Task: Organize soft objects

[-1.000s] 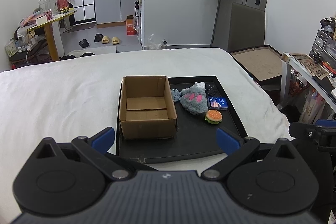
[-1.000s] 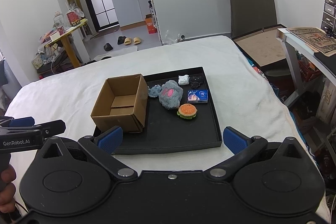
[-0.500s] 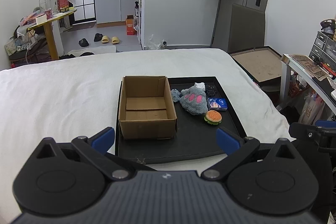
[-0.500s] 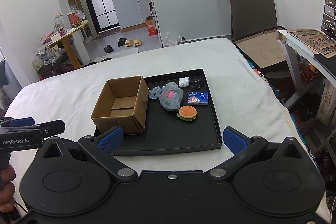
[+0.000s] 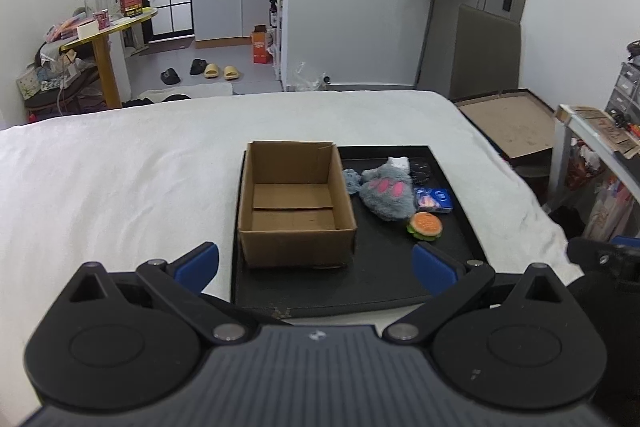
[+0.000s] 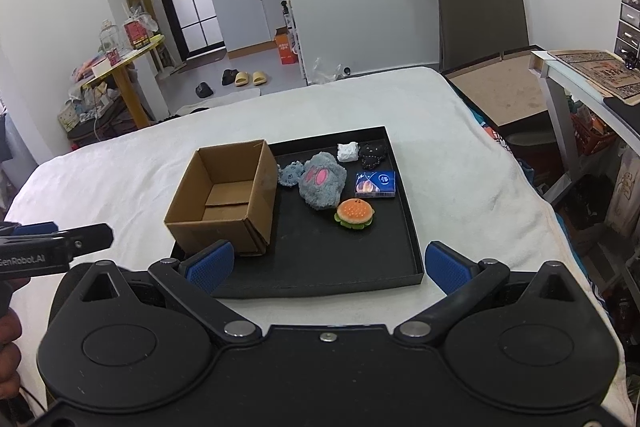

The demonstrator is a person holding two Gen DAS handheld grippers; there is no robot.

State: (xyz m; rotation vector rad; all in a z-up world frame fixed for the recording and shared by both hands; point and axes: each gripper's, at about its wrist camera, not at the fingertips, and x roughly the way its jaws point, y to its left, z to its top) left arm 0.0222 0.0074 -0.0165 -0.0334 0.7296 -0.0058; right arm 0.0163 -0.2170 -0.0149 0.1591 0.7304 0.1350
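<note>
Looking along your left gripper (image 5: 315,262), you have both blue pads spread wide with nothing between them, hanging over the near edge of the black tray (image 5: 360,291). The cardboard box (image 5: 296,203) stands empty at the tray's left; the grey plush paw (image 5: 387,191) lies just beside its right wall, and the burger toy (image 5: 425,225) sits near the paw's front. The paw looks light and squashy, so pinch its thick middle rather than the fringe.

From your right gripper (image 6: 326,265), also released and empty, you see the same tray (image 6: 404,227) with a small blue plush (image 6: 291,174) touching the paw (image 6: 322,183), a white wad (image 6: 347,151) and black plush (image 6: 373,154) at the back, and a blue packet (image 6: 376,184) that seems stiffer. The burger (image 6: 355,213) likely yields; grip it across the bun.
</note>
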